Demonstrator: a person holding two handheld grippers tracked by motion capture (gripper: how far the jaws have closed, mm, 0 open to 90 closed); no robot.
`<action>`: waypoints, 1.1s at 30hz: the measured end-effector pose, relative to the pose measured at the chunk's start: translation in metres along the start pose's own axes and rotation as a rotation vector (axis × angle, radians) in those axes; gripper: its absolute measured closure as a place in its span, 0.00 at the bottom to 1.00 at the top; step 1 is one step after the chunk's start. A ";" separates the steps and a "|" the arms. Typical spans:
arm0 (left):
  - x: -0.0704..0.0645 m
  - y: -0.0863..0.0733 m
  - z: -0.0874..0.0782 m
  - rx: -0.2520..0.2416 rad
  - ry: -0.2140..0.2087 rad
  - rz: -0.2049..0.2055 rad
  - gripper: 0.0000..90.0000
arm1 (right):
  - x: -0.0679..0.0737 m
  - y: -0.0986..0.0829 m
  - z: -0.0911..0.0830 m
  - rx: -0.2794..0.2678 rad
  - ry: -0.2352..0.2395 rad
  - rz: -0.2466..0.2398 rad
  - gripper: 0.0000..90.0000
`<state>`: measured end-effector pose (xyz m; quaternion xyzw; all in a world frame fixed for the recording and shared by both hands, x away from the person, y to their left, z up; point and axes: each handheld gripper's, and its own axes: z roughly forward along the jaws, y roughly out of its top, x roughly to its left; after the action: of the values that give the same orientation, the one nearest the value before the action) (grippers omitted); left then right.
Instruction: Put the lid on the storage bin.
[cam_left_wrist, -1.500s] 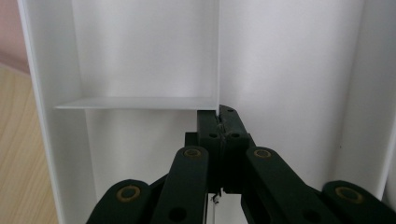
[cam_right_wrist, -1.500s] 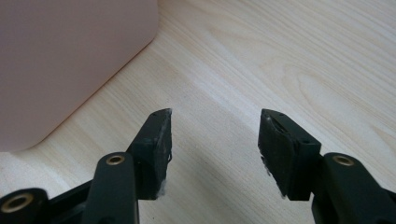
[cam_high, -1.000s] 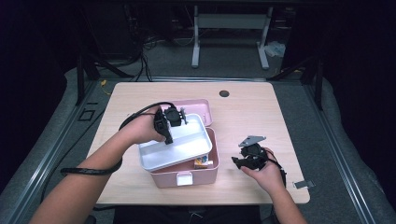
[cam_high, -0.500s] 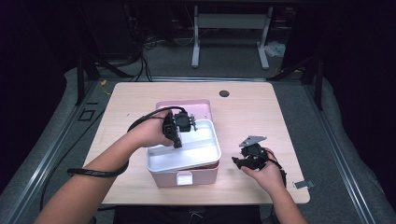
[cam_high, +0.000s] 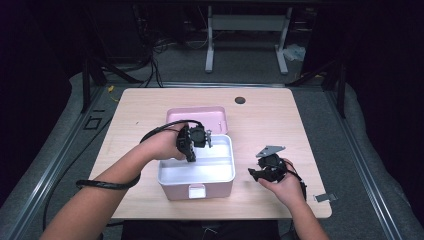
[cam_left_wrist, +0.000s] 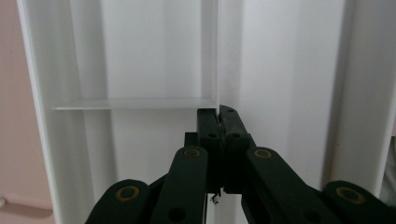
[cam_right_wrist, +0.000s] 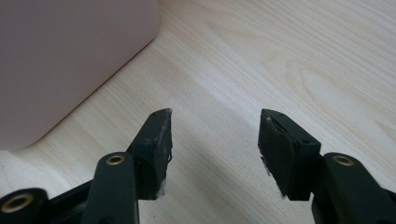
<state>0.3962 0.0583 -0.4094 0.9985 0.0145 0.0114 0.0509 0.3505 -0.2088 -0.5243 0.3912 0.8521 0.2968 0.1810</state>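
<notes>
- The left gripper has its jaws pressed together on a thin divider wall of the white insert tray, which sits in the top of the pink box directly beneath it.
- The pink lid lies flat on the table just beyond that gripper.
- The right gripper rests low over bare wood beside the box, jaws spread wide and holding nothing.
- Judging the step as seating the tray: keep the pinch firm on the divider, hold the tray level, and check that all four edges meet the box rim before letting go.
- A tilted tray would likely jam on one corner.
</notes>
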 end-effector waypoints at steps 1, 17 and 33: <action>0.000 0.000 0.000 0.002 0.001 0.011 0.99 | 0.000 0.000 0.000 0.001 0.002 -0.001 0.49; 0.007 -0.007 0.005 -0.029 0.015 -0.011 0.97 | -0.001 -0.001 0.000 -0.002 0.009 0.003 0.49; 0.013 -0.052 0.005 0.002 0.016 -0.135 0.87 | 0.000 -0.001 0.003 0.004 0.018 0.009 0.49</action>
<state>0.4076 0.1095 -0.4192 0.9952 0.0823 0.0160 0.0506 0.3519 -0.2081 -0.5271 0.3927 0.8526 0.2994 0.1709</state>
